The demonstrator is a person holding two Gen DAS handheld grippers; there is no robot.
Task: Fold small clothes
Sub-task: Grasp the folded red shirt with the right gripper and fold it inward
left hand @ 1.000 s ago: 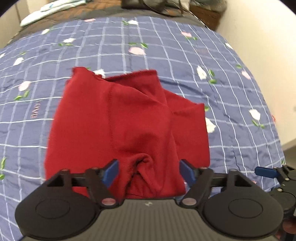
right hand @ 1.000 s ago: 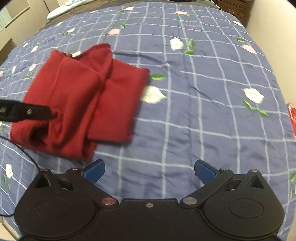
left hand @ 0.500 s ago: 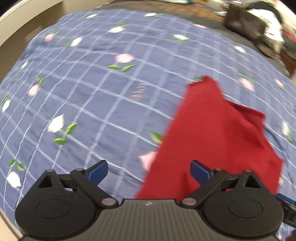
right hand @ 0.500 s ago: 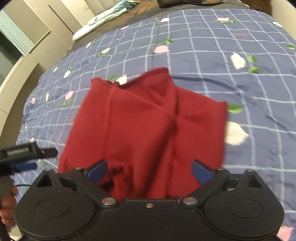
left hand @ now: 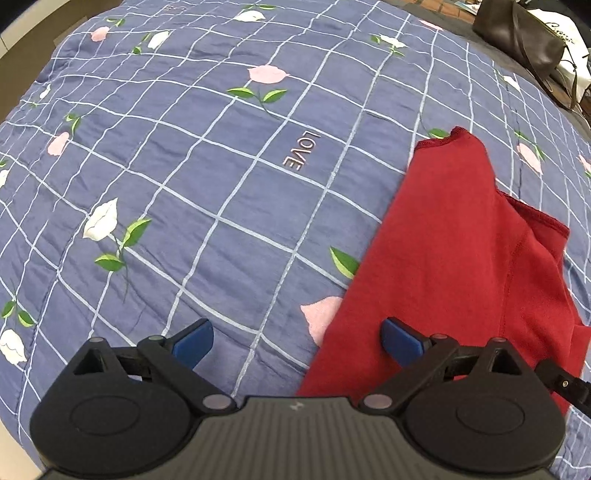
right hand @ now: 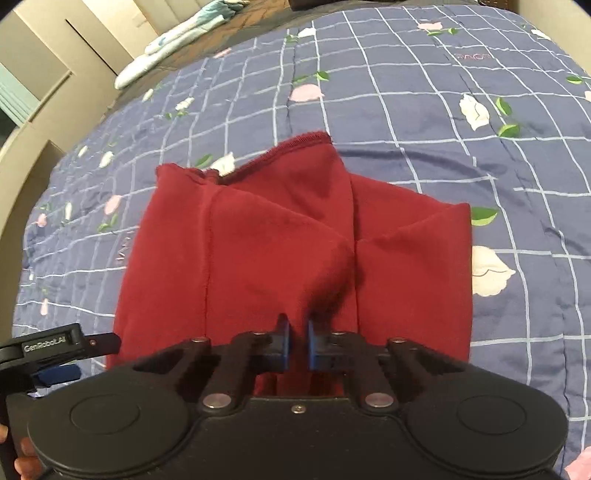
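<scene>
A small red garment (right hand: 280,251) of soft knit fabric lies partly folded on the bed (left hand: 221,184), which is covered by a blue quilt with a pale grid, pink and white flowers and the word "LOVE". In my right wrist view the garment fills the centre: a stitched hem runs along its far edge, a vertical seam runs down its left part, and several overlapping layers form diagonal creases toward its right side. My right gripper (right hand: 296,345) has its jaws pressed nearly together on a raised ridge of the garment at its near edge, the cloth rising in a tent between the blue pads. In my left wrist view the garment (left hand: 454,266) lies to the right, its hemmed corner pointing far. My left gripper (left hand: 297,343) has its jaws spread wide and holds nothing; its right pad is over the garment's left edge, its left pad over bare quilt. A dark bag (left hand: 517,33) sits at the far right beyond the bed.
</scene>
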